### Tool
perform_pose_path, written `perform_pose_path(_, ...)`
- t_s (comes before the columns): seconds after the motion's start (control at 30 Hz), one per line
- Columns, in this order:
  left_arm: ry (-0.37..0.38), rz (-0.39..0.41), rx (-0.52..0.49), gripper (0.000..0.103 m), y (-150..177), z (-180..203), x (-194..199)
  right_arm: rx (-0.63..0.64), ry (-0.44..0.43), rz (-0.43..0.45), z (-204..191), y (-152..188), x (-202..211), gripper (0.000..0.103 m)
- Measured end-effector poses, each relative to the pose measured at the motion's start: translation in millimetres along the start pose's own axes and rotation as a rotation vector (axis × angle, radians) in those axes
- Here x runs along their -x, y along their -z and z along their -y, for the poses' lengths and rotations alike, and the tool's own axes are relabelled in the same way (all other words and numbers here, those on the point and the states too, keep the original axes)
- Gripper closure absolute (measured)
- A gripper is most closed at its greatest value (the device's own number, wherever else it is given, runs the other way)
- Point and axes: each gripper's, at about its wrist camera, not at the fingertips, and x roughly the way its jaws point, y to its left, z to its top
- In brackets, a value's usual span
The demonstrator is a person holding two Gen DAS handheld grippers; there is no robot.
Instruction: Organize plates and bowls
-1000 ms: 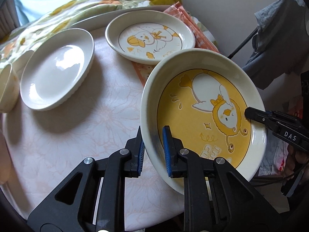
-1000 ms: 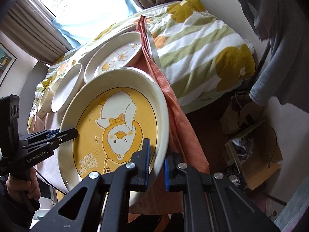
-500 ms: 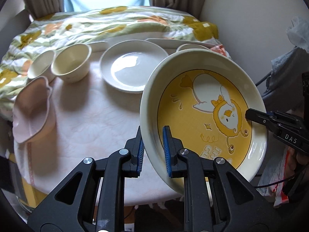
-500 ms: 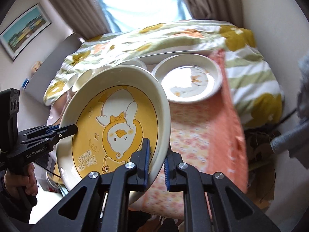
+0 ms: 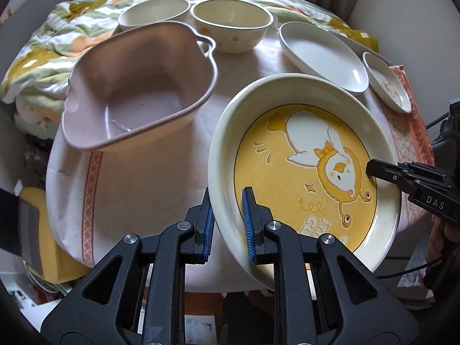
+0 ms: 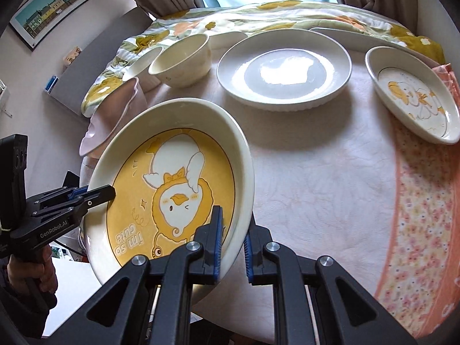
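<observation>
A large cream plate with a yellow duck picture hangs tilted over the near edge of the table. My left gripper is shut on its left rim, and my right gripper is shut on the opposite rim. Each gripper shows in the other's view: the right gripper, the left gripper. On the table stand a pink heart-shaped bowl, two cream bowls, a plain white plate and a small duck plate.
The round table wears a pale cloth with an orange flowered border. A long white platter lies at its far edge against a bed with a flowered quilt. A hand grips the left tool.
Both grippers have carried the duck plate leftward along the table's near side and rolled. The pink bowl and cream bowls have come into view; the small duck plate has slid to the right.
</observation>
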Motion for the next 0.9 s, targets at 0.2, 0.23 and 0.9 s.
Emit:
perform_pose_path(0.2,0.020,0.009,-0.018,0.088,0,-19,-18,-0.010,0.018,0.001,-7,-3,-24,0.091)
perform_pose_path(0.23,0.024,0.011,-0.020,0.088,1,-21,-19,-0.014,0.020,0.004,-5,-1,-23,0.091)
perform_pose_path(0.9,0.038,0.022,0.007,0.088,-1,-26,-23,-0.067,0.043,0.021,-2,1,-27,0.091)
